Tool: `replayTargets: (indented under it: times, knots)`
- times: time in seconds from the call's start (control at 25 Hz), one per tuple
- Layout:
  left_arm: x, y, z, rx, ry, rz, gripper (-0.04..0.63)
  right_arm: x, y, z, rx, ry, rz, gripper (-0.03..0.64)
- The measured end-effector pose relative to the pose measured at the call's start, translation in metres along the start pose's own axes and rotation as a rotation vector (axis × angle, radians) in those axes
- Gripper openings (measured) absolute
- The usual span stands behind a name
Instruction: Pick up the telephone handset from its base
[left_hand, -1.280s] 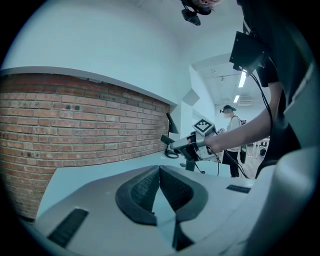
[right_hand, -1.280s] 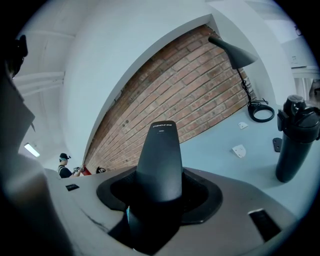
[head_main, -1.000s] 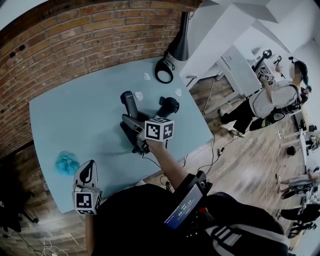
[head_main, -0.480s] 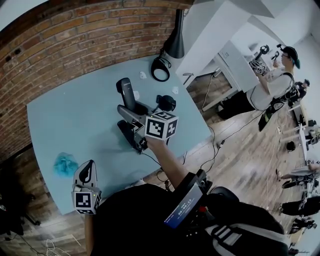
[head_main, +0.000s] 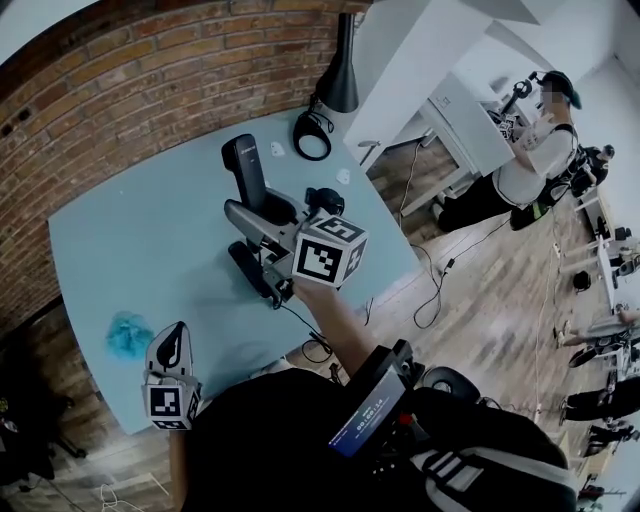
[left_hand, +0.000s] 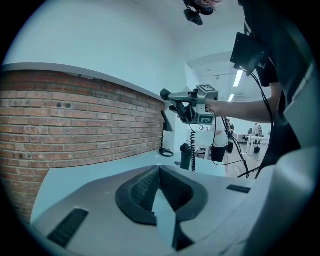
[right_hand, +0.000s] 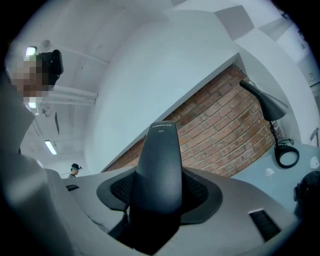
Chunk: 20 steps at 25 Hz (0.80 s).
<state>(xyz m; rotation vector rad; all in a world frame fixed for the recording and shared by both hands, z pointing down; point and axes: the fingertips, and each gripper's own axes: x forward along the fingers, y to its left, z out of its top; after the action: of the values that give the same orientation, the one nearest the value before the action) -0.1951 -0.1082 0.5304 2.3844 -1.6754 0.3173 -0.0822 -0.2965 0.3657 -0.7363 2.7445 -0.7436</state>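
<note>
Right gripper view shows the one telephone handset upright, clamped between the partly spread jaws of the right claw. That claw has lifted it over the last second, clear of its single base on the bench, so the pick-up looks essentially done. Of the two claws, the left claw sits closed and empty near the bench edge; one lamp stands at the far corner.

handset in jaws of right gripper, over table (lamp behind)
</note>
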Motion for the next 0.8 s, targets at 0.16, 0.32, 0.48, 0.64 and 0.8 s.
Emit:
replayTargets:
  times: [0.16,0.32,0.48,0.64,0.8]
  knots:
    - [0.005,-0.002,0.003,0.001,-0.005,-0.011,0.000,-0.005,0.011,0.017,-0.022,-0.027,0.016,0.242]
    - [0.011,-0.004,0.002,-0.003,-0.009,-0.025,0.000,-0.009,0.019,0.033,0.006,-0.064,0.048,0.242]
    - [0.017,-0.007,0.003,-0.002,-0.015,-0.038,0.000,-0.010,0.031,0.052,0.006,-0.092,0.079,0.242]
    - [0.020,-0.007,0.005,-0.005,-0.025,-0.050,0.000,-0.011,0.052,0.065,0.007,-0.122,0.140,0.242]
    - [0.024,-0.003,-0.001,-0.014,-0.022,-0.054,0.000,-0.012,0.071,0.073,0.105,-0.201,0.267,0.242]
